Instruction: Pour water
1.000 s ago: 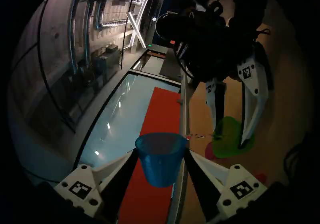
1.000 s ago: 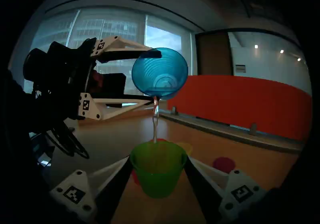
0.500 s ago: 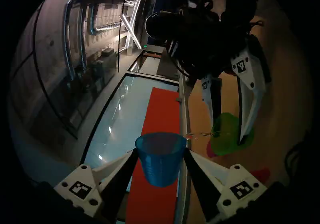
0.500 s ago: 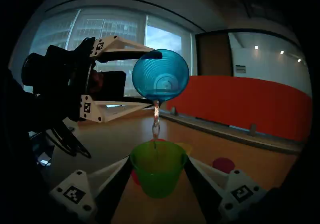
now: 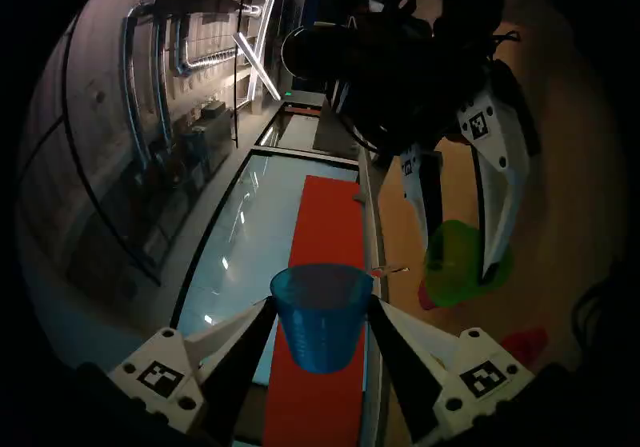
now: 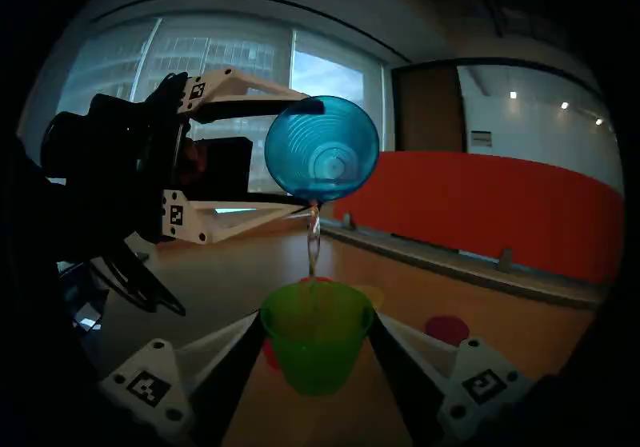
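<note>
Pouring scene: left tongs (image 5: 322, 309) clamped on blue cup (image 5: 322, 323), both fingers pressing its sides. Likewise right tongs (image 6: 318, 323), gripping green cup (image 6: 318, 343), upright, mouth up, low over bench (image 6: 208, 275); resting on it or lifted, can't tell.

In right gripper view: blue cup tipped far over, long axis approx. horizontal, mouth toward camera, lower lip directly above green cup's mouth. Thin stream (image 6: 312, 235) dropping from that lip straight into green cup.

In left gripper view: green cup ahead and to the right of blue cup, between right tongs' fingers.

Key relation for next move, as a judgement: pouring lip vs. centre of green mouth, lined up vertically w/ an open gap btwn. Stream thin, so blue cup prob. near empty; a bit more tilt likely needed, w/o sideways drift. Left hand the pouring one; right only steadying.
</note>
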